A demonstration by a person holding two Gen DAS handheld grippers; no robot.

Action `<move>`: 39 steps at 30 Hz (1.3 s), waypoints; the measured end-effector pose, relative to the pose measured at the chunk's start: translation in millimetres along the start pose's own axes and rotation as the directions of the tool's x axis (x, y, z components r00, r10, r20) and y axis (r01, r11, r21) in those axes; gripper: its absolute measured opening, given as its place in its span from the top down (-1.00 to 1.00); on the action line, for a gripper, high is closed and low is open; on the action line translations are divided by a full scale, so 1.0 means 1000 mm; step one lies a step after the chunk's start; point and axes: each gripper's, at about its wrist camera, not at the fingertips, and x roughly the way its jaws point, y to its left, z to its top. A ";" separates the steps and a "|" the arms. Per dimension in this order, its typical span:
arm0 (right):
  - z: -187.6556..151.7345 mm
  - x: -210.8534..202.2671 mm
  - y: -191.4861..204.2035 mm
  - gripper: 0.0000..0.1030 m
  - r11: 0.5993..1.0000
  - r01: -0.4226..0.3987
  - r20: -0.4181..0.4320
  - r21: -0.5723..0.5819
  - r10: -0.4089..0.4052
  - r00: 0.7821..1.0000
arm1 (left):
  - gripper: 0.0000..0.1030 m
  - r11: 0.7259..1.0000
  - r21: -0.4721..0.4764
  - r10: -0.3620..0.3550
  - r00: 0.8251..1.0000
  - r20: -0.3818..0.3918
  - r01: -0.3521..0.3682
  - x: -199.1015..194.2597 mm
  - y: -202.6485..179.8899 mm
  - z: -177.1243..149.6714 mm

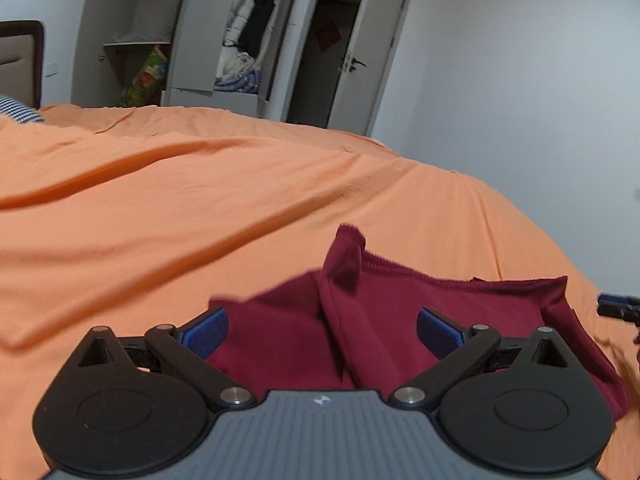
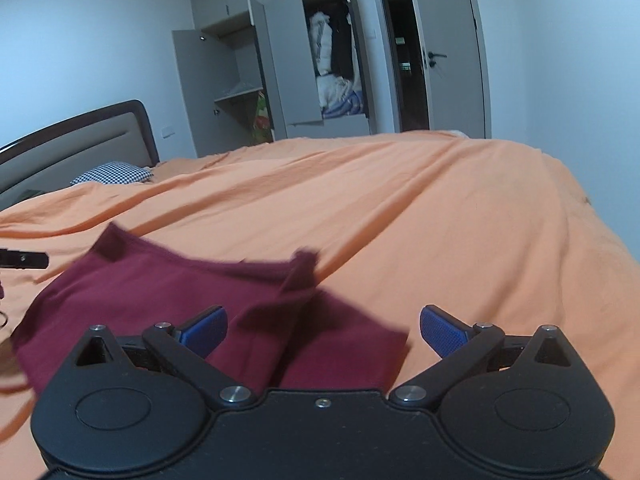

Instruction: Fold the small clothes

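Both hand-held grippers, left (image 1: 322,330) and right (image 2: 324,330), gape above the maroon garment (image 1: 384,320).

Both cameras sit low and close over the bed (image 1: 200,184), each looking forward along its own jaws toward the far wardrobe (image 1: 240,40) and door (image 2: 452,48). The left wrist view has the garment (image 1: 400,320) straight ahead and to its right. The right wrist view has it ahead and to its left. They share the garment, bed, wardrobe, door, headboard (image 2: 80,140) and pillow (image 2: 112,172).
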 end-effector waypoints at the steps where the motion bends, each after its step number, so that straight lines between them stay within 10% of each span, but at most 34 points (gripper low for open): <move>1: -0.008 -0.011 0.006 -0.99 1.000 -0.002 0.010 -0.009 0.002 1.000 | -0.99 1.000 -0.016 0.000 1.000 0.007 0.001 -0.008 0.000 -0.008; 13: -0.081 -0.066 0.064 -0.67 0.998 -0.044 0.046 0.049 0.042 0.998 | -0.91 0.999 0.019 -0.041 0.999 -0.018 0.042 -0.056 -0.032 -0.076; 21: -0.090 -0.062 0.066 0.19 0.993 -0.003 0.033 0.116 -0.001 0.999 | -0.18 0.992 -0.126 -0.001 0.997 -0.079 -0.009 -0.047 -0.015 -0.080; 25: -0.095 -0.062 0.064 0.63 0.985 0.011 0.039 0.175 -0.018 0.999 | 0.86 0.986 -0.165 -0.026 0.995 -0.095 0.010 -0.043 -0.015 -0.081; 39: -0.081 -0.091 0.031 0.86 0.861 -0.088 0.076 0.502 0.058 0.995 | 0.92 0.858 -0.513 -0.063 0.996 -0.061 0.023 -0.086 -0.007 -0.086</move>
